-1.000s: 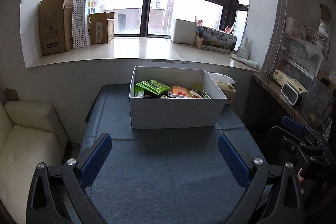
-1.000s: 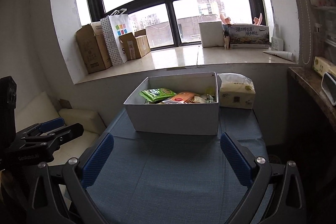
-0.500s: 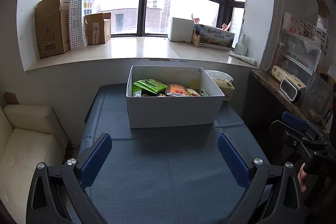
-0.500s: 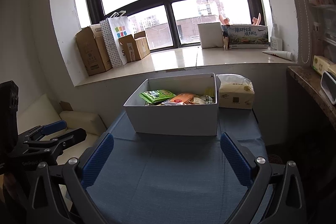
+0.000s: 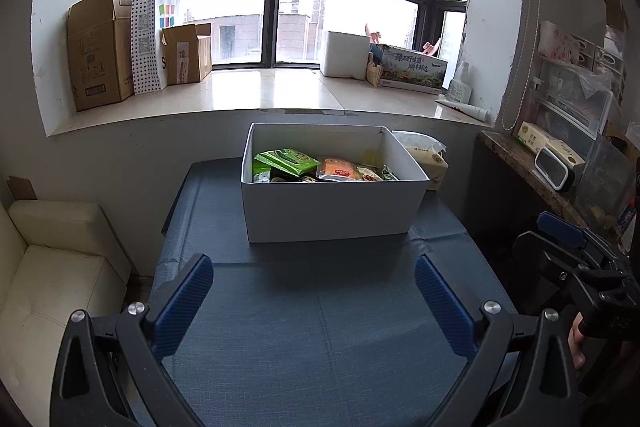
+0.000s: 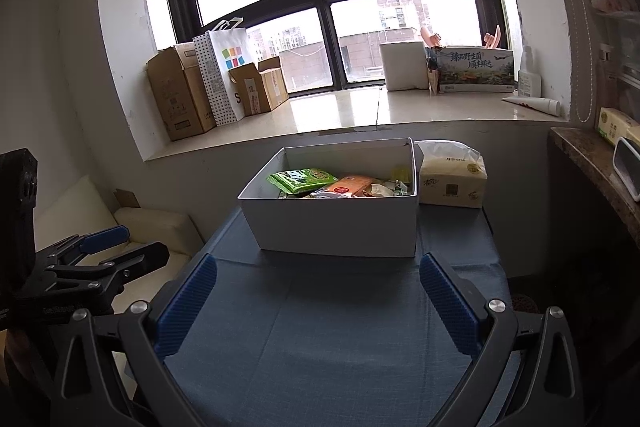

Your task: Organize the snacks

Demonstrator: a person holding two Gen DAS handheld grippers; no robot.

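White box [image 5: 332, 205] of snacks sits on the blue table [image 5: 320, 327], far half, tissue pack [image 6: 452, 179] touching its right side; green packet [image 5: 286, 159] on top, left. Over the last second the box only drifted slightly in both views: a small reframing, no approach yet. Long axis runs left-right, broad wall facing the grippers. Left gripper [image 5: 314, 297] and right gripper [image 6: 316, 297] both spread wide, empty.

Home room: cream sofa [image 5: 52, 267], cluttered windowsill [image 5: 256, 99], tissue pack [image 6: 452, 179].
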